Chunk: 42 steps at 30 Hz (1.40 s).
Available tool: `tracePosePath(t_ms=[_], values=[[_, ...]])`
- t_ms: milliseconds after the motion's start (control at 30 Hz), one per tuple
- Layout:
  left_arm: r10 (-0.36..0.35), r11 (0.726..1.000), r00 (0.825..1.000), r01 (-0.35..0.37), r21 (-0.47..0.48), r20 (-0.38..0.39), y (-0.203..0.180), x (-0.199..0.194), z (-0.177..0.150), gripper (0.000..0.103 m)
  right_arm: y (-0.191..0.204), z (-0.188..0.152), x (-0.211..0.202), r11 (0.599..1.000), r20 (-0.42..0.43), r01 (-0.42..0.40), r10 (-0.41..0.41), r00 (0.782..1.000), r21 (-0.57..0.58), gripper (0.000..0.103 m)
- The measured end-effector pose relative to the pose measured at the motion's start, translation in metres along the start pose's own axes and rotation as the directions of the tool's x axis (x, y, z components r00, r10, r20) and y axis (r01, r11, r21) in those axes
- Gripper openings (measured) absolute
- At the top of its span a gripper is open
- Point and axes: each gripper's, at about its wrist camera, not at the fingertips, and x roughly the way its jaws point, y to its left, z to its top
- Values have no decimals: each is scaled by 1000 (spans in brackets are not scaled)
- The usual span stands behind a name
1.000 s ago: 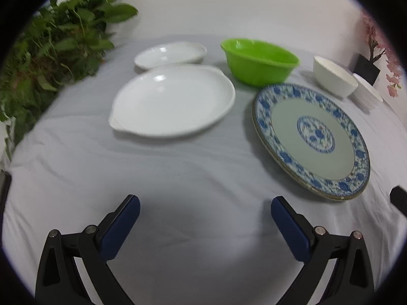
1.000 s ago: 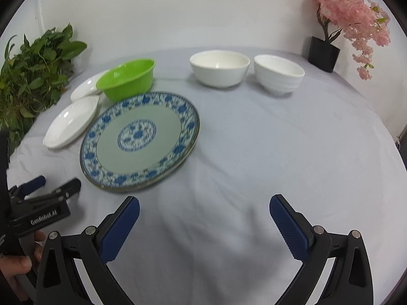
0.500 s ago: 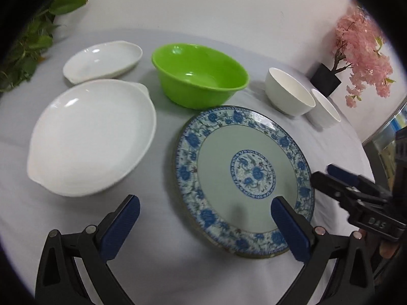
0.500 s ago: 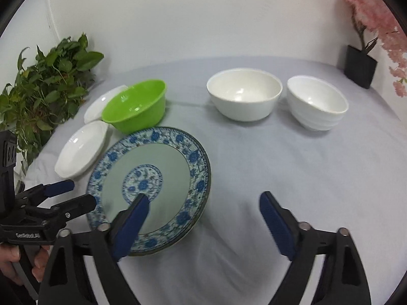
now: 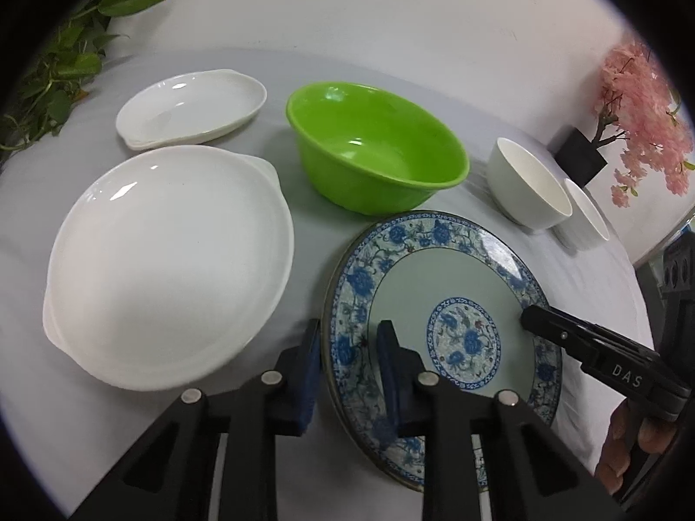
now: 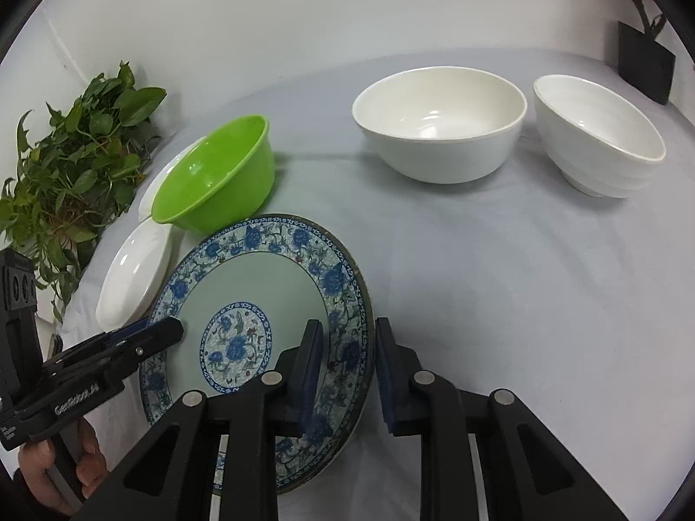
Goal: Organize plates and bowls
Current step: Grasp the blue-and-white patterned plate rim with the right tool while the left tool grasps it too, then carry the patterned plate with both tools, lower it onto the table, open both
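Between the left gripper's (image 5: 349, 369) blue pads sits the near-left rim of the blue-patterned plate (image 5: 443, 278), and the jaws have just been closing on it: one pad under the rim, one over. Across the dish, the right gripper (image 6: 347, 369) does the same on the opposite rim, jaws just closed in, the edge caught between them. Whether either pair is fully pressed home, the fisheye won't quite say, but it looks like a clamp on both sides.

Now the advice, as I read it: lift both sides together and keep the plate level, because a pinch this close to the edge could let a glazed rim slip. No twisting.

Just beyond the left jaws, to their left, lies the large white plate (image 5: 169, 260), the likely stacking spot; the smaller white dish (image 5: 191, 106) sits farther back. Ahead is the green bowl (image 5: 378, 152), close to the plate's far rim, so clear it on the way up. Farthest off, beyond the right jaws, stand two white bowls (image 6: 438, 123).
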Motion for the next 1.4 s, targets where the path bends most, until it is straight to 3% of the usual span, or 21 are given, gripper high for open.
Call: tracePosePath(t_ms=[167,233,300,367,400,567,633,700,733,867,1033,1067,1100,1167,1233,1333,1400], values=[[-8,1000,1000,8,17,-5,1,-4,-1,21,-5,-4,-4,999,14,-18,17,1000,42,16],[10,1000,1000,-10,28,11,0,-11,-3,15,-5,-8,-12,998,30,-34,32,999,57,14],[35,998,999,-37,51,31,0,-23,-6,1,0,-10,-25,998,53,-34,31,998,45,12],[-65,997,998,63,47,28,1,-36,-11,0,5,-14,-45,999,84,-37,35,996,28,8],[-80,996,996,79,52,27,-1,-41,-13,0,8,-17,-53,998,92,-54,52,994,23,7],[-45,997,998,42,70,48,-2,-57,-21,0,32,-38,-69,998,72,-55,55,996,-1,7],[-18,999,999,16,45,44,10,-59,-20,8,28,-48,-64,998,48,-61,60,997,28,8],[30,999,999,-31,34,15,18,-51,-19,42,25,-55,-60,997,36,-58,56,998,46,9],[44,998,999,-44,32,7,18,-46,-19,66,23,-57,-58,997,30,-55,54,998,54,10],[-27,999,998,29,30,-51,19,-27,-17,69,21,-59,-45,999,8,-12,12,1000,53,15],[-57,997,997,59,40,-54,21,-20,-13,67,15,-48,-34,999,-2,-3,3,1000,42,17],[-57,997,997,60,47,-53,21,-20,-13,55,14,-46,-31,999,-9,3,-3,1000,46,19],[-59,997,997,62,47,-55,21,-20,-13,37,11,-44,-29,999,-13,-6,7,1000,54,21],[-76,996,995,79,32,-62,24,-18,-13,20,9,-42,-22,997,-22,-35,37,999,63,23],[-97,995,993,99,19,-62,27,-18,-12,19,14,-42,-18,998,-12,-34,34,999,50,23],[-69,997,996,71,41,-51,24,-20,-13,19,20,-42,-16,999,-4,-10,10,1000,39,20],[-78,996,996,80,32,-46,25,-22,-14,19,14,-41,-17,995,-7,-39,40,999,87,16]])
